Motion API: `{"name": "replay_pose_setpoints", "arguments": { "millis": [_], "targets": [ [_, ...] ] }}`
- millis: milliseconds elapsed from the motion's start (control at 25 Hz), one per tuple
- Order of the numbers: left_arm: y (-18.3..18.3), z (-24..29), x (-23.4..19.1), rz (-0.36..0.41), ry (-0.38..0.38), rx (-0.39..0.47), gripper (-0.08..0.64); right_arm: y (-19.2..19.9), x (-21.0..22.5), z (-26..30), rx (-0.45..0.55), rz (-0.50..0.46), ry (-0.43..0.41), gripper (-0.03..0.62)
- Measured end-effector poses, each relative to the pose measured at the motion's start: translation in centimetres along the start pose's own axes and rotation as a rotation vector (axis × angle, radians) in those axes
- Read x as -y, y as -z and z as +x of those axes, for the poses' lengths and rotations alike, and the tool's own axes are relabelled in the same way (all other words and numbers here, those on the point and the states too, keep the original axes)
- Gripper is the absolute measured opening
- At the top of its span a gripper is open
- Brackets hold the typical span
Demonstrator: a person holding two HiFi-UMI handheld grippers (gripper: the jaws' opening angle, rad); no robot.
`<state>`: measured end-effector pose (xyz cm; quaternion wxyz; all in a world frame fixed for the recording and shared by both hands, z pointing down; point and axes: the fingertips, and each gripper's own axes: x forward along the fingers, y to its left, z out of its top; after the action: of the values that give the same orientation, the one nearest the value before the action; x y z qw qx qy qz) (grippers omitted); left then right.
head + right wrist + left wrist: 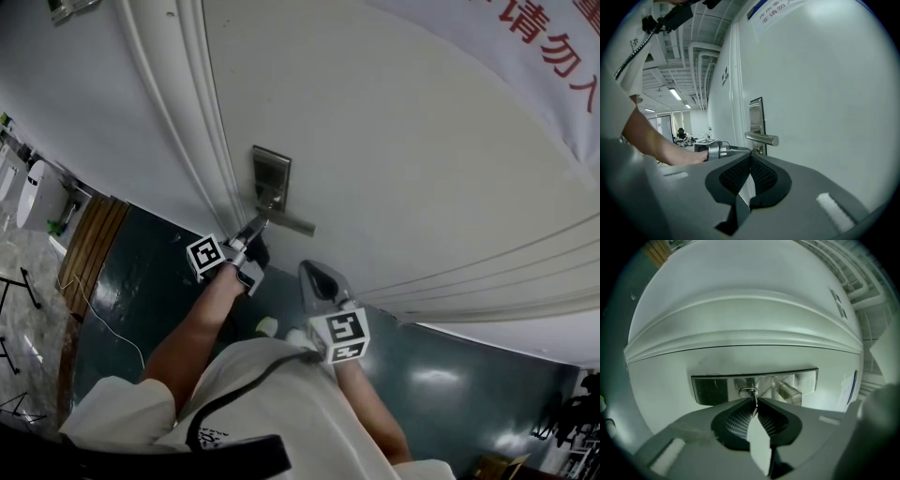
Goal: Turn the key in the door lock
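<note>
Left gripper [755, 401]: jaws nearly together, tips pinching the key [754, 407], which shows edge-on as a thin metal sliver btwn the ribbed pads; nothing else in there. Key sits in the cylinder [748, 392] of the lock plate [710, 390], just beside the lever handle [790, 392], on the white door [740, 310]. Right gripper [750, 156]: jaws closed tip to tip, empty, near the door but apart from the lock, pointing toward the handle. Handling, my read: key is tiny, light, stiff metal w/ smooth flat faces, so prob. slippery under torque. Only the head sticks out, so that's the one place to grab: flat faces square on the pads, as deep as the plate allows, not just at the tips. Turn should go about the key's own axis; a sideways lean could bend the blade or pop it off the pads. How stiff the lock is can't be judged from here. Handle is close, so little room for the jaws to swing.
</note>
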<state>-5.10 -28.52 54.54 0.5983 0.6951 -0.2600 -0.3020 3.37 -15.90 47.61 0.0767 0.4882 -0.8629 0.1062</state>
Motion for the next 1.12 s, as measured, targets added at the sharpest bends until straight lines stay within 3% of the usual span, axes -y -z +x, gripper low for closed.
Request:
{"name": "replay_pose_setpoints", "arguments": {
  "millis": [120,320,680,800,960,1120],
  "targets": [
    [0.0,0.1,0.1,0.013,0.006,-0.009,0.041,0.1,0.0,0.0,-0.004,0.001,0.004,0.008],
    [-0.2,0.2,0.1,0.146,-0.046,-0.034,0.044,0.4,0.3,0.0,-0.003,0.005,0.012,0.008],
    [-1.0,-0.7,0.1,0.279,-0.147,-0.033,0.152,0.1,-0.1,0.1,0.007,0.007,-0.004,0.008],
    [-1.4,-1.6,0.7,0.430,-0.214,-0.035,0.166,0.3,0.3,-0.2,0.005,0.013,0.005,0.008],
    [-2.2,-3.3,2.5,0.685,-0.303,-0.012,0.063,0.5,0.9,-0.6,0.009,0.023,0.018,0.008],
    [-1.3,-3.5,6.3,0.858,-0.278,-0.013,0.006,0.0,1.3,-1.1,0.027,0.022,0.025,0.009]
  ]
}}
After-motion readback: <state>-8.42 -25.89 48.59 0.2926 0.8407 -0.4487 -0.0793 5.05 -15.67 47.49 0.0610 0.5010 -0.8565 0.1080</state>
